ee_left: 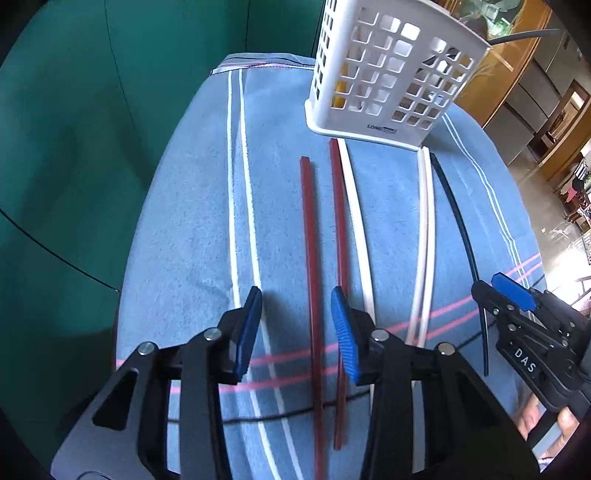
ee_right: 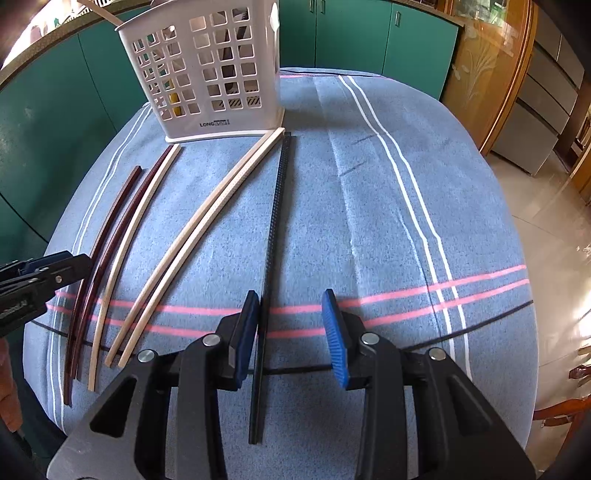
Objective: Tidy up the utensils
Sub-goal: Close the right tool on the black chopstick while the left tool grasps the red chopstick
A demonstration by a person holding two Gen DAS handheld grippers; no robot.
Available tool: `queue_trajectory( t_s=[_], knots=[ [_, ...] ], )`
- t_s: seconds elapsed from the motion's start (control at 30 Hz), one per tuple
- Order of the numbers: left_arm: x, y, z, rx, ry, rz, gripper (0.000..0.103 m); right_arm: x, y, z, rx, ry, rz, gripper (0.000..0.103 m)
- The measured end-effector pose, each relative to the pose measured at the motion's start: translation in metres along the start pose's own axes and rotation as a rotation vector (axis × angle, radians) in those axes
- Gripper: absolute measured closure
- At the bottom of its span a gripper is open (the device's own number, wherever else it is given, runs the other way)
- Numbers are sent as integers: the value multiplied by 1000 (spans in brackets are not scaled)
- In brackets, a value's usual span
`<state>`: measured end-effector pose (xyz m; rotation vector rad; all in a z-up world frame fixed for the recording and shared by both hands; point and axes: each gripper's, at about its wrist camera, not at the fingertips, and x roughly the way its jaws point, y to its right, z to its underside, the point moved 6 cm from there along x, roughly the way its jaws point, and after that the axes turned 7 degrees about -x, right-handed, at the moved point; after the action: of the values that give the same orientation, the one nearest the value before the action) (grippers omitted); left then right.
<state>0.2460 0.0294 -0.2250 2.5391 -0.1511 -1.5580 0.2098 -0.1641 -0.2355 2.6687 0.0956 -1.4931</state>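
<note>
- Six long thin chopsticks lie side by side on a blue towel with white and pink stripes, their far ends toward a white plastic lattice utensil holder standing upright at the far edge of the towel.
- Counted: two dark red chopsticks, three cream-white chopsticks and one black chopstick.
- The left gripper, black with blue pads, is released: its jaws stand apart over the nearer part of one dark red chopstick, which passes between them with a gap on each side; the second red one runs under the right-hand pad.
- The right gripper is also unclenched: the black chopstick lies just beside its left pad; I cannot tell whether they touch, and the other pad stands well clear.
- Only the left wrist view shows the red pair between jaws and a bit of the person's hand behind the right gripper.
- Only the right wrist view shows all six sticks, the black stick's ribbed far end, and something yellow low inside the holder.
- Green cabinet doors stand behind the table.
</note>
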Motion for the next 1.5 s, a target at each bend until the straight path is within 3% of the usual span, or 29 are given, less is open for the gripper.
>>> queue_trajectory(
  t_s=[0.3,0.37,0.4,0.43,1.0,1.3,1.4,1.5],
  knots=[
    [5,7,-9,30,13,-45,68,11,-2,-16,-25,-7,44,70],
    [4,3,-9,20,20,-61,89,10,-1,-14,-18,0,20,84],
    [3,1,-9,10,17,-54,96,9,-2,-13,-14,1,6,97],
    [3,-1,-8,-4,14,-40,97,9,-2,-12,-12,0,7,97],
    [-14,-11,29,-23,-38,-24,97,-14,23,33,-5,-64,-23,97],
    [-11,-11,17,11,-52,-43,95,-8,26,23,34,-91,-49,96],
    [-9,-14,12,4,-70,-29,92,-4,29,16,58,-100,-69,85],
    [-13,-21,2,-19,-72,9,90,-4,31,9,67,-100,-80,84]
  ],
)
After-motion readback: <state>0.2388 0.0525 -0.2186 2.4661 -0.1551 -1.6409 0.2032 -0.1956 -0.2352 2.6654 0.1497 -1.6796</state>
